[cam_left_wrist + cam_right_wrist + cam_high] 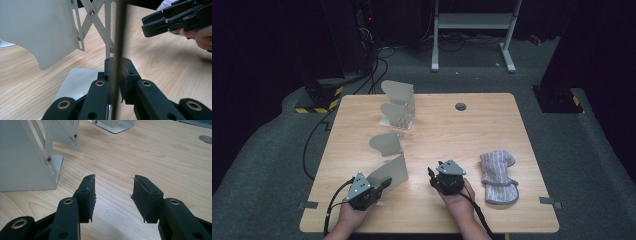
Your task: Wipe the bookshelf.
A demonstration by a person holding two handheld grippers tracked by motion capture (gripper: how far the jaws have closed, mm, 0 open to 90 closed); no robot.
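A folding rack of pale grey plates (394,114) joined by scissor links (100,25) stretches from the table's back toward the front left. Its nearest plate (389,172) stands on edge and appears as a thin dark line (117,37) in the left gripper view. My left gripper (387,182) (116,72) is shut on that plate's edge, its pads pressed against both faces. My right gripper (432,175) (113,192) hovers just right of the rack with its jaws open and only bare wood between them. It also appears in the left gripper view (146,25).
A striped grey sock (498,175) lies on the wooden table (452,135) to the right of my right hand. A round cable hole (460,106) sits near the back edge. A white frame (472,30) stands on the floor beyond.
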